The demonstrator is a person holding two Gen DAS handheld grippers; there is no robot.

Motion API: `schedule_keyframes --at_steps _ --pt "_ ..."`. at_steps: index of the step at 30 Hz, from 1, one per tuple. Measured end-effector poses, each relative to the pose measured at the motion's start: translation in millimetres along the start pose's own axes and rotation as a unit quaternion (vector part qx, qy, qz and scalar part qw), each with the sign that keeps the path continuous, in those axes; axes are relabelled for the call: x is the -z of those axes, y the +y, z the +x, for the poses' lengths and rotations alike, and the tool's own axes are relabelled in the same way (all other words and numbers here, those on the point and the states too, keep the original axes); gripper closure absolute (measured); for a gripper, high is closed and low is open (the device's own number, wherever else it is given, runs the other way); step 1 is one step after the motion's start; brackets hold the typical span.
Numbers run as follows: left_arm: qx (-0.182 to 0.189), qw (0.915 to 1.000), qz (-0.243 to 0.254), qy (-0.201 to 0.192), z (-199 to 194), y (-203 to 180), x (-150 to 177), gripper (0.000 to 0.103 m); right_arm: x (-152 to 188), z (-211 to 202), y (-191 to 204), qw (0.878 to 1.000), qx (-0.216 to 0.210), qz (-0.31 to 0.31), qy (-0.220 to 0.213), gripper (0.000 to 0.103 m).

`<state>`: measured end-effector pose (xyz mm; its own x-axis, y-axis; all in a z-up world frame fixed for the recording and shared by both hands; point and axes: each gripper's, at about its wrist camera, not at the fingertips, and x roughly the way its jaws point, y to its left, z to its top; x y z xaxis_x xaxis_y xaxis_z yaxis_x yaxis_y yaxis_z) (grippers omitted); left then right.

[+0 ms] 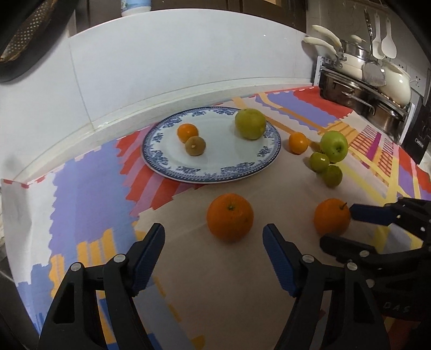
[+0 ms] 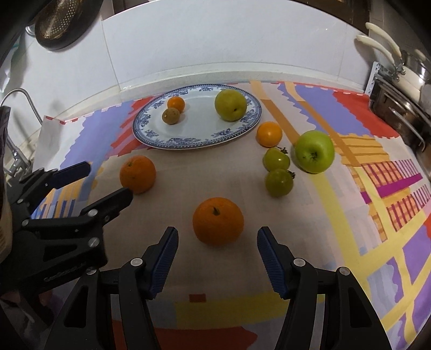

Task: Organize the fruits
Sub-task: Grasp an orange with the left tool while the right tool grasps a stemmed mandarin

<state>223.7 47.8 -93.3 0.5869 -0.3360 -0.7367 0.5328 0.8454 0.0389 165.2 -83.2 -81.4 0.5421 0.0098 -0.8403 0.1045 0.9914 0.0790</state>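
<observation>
A blue-rimmed white plate (image 1: 167, 158) (image 2: 150, 134) holds a small orange (image 1: 187, 132), a brownish fruit (image 1: 195, 145) and a large green fruit (image 1: 250, 123). On the cloth lie two big oranges (image 1: 229, 216) (image 1: 332, 216), a small orange (image 1: 298, 142), a green apple (image 1: 334, 146) and two small green fruits (image 1: 319, 162). My left gripper (image 1: 214, 242) is open just short of the left big orange (image 2: 137, 174). My right gripper (image 2: 217, 246) is open just short of the right big orange (image 2: 218, 220); it also shows in the left wrist view (image 1: 342, 226).
A colourful patterned cloth (image 2: 350, 215) covers the counter. A white tiled wall (image 1: 161, 67) stands behind. Pots and pans on a rack (image 1: 371, 88) are at the right. A tap (image 2: 18, 113) and a hanging colander (image 2: 62, 21) are at the left.
</observation>
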Motion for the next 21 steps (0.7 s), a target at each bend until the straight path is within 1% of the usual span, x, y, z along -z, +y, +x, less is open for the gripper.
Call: schedule_keyframes --at_steps 4,6,8,13,16,21 --pt "0.01 0.9999 0.002 -0.003 5.9 -0.9 -5.9 0.034 -3.0 5.9 -2.2 1.0 -0.004 0.001 0.006 0.051" --pt "0.015 0.9999 0.002 0.001 10.6 -1.8 -8.7 0.04 -4.9 8.2 -4.0 1.0 -0.007 0.004 0.009 0.054" --pt "0.021 0.9998 -0.002 0.006 14.6 -2.8 -10.5 0.042 -6.3 9.2 -4.6 1.0 -0.012 0.006 0.011 0.059" --pt "0.035 0.9993 -0.007 0.014 20.6 -5.8 -11.4 0.052 -9.3 10.4 -5.7 1.0 -0.016 0.003 0.01 0.06" --pt "0.027 0.9995 -0.006 0.014 21.4 -5.9 -11.2 0.06 -10.3 11.3 -6.0 1.0 -0.017 0.001 0.009 0.06" --pt "0.029 0.9994 -0.006 0.019 19.1 -5.9 -10.7 0.061 -10.3 11.4 -4.6 1.0 -0.017 -0.006 0.007 0.06"
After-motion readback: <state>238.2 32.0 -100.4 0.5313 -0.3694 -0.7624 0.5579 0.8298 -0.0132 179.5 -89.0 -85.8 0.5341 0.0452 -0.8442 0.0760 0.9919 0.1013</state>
